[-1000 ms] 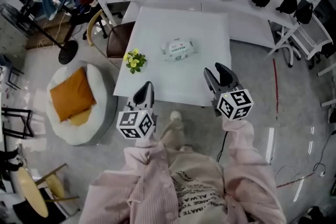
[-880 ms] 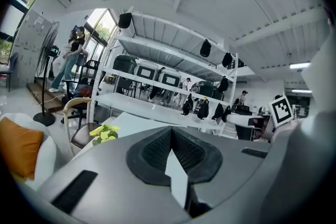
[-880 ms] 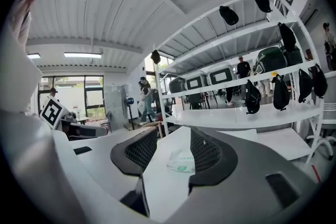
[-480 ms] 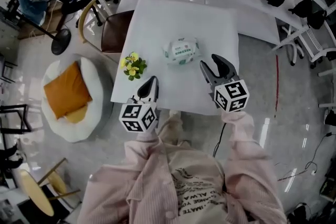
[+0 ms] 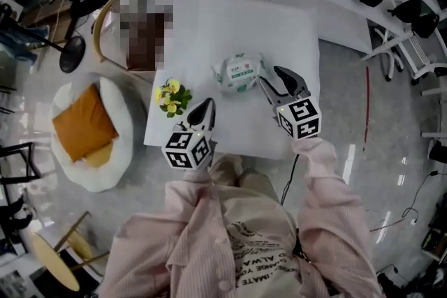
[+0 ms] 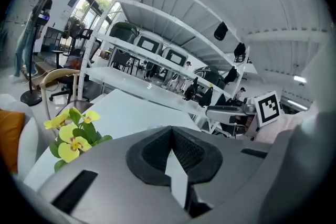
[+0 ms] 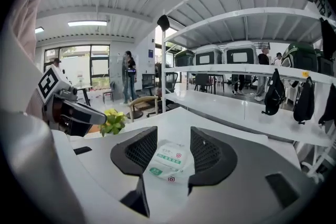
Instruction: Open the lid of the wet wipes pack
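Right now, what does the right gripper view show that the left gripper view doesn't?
Only the right gripper view shows the wet wipes pack, lying on the table and framed between the right gripper's open jaws. It also shows the left gripper from the side. Only the left gripper view shows the left gripper's jaws closed on nothing, plus an orange cushion. Both views show the yellow flowers, the white table and the shelving.
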